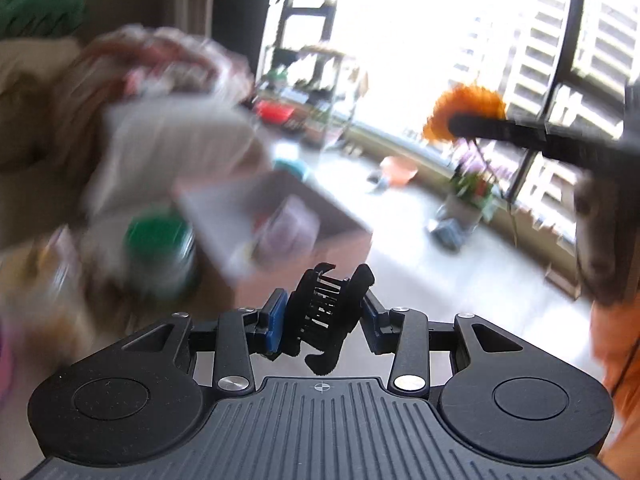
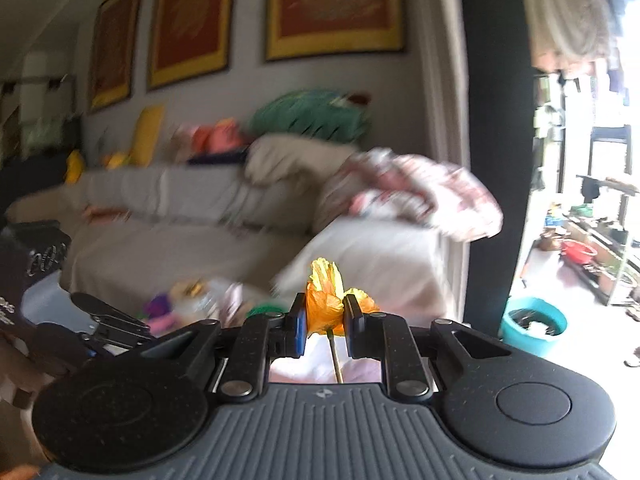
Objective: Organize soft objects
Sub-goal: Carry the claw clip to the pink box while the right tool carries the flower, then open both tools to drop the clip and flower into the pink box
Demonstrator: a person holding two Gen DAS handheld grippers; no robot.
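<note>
My left gripper [image 1: 323,320] is shut on a black claw hair clip [image 1: 326,312], which stands upright between the blue pads. In the right wrist view my right gripper [image 2: 325,326] is shut on an orange and yellow cloth flower [image 2: 326,304], whose thin stem [image 2: 335,358] hangs down below the pads. The left wrist view shows the same flower [image 1: 466,106] at the upper right, on the tip of the right gripper [image 1: 460,122]. Part of the left gripper [image 2: 86,302] shows at the left edge of the right wrist view. Both views are blurred.
A grey sofa [image 2: 180,216] carries a patterned blanket [image 2: 432,196], cushions and a green plush [image 2: 312,114]. Below are a green-lidded jar [image 1: 160,248] and an open box [image 1: 280,216]. A teal bucket [image 2: 534,326], shelves [image 2: 600,216] and a potted plant [image 1: 472,196] stand by the bright window.
</note>
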